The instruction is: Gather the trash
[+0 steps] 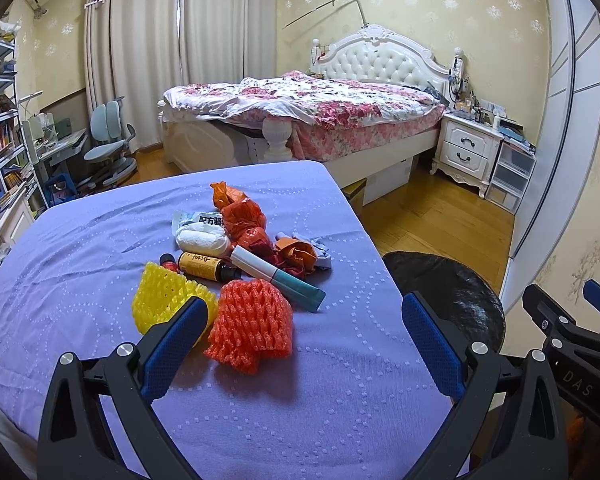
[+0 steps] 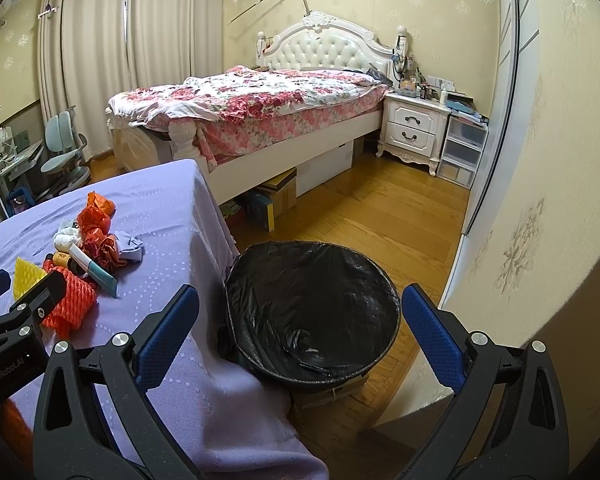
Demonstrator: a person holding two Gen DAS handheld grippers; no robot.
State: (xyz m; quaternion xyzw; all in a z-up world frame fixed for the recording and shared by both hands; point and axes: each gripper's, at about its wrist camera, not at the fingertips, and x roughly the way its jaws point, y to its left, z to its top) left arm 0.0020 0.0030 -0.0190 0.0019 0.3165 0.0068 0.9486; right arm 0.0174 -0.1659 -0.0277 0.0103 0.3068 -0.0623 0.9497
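Observation:
A pile of trash lies on the purple-covered table (image 1: 80, 272): an orange foam net (image 1: 252, 326), a yellow foam net (image 1: 166, 300), a brown bottle (image 1: 204, 267), a white and teal tube (image 1: 278, 278), a white wad (image 1: 202, 240), and crumpled orange plastic (image 1: 242, 218). My left gripper (image 1: 304, 328) is open and empty, just short of the foam nets. My right gripper (image 2: 300, 320) is open and empty, above the black-lined trash bin (image 2: 312, 312) beside the table. The bin also shows in the left wrist view (image 1: 448, 292).
A bed (image 1: 308, 108) with a floral cover stands behind the table, with a white nightstand (image 1: 466, 148) to its right. A desk chair (image 1: 108, 140) and shelves (image 1: 0, 128) are at the left. A wall (image 2: 540, 200) is close on the right of the bin.

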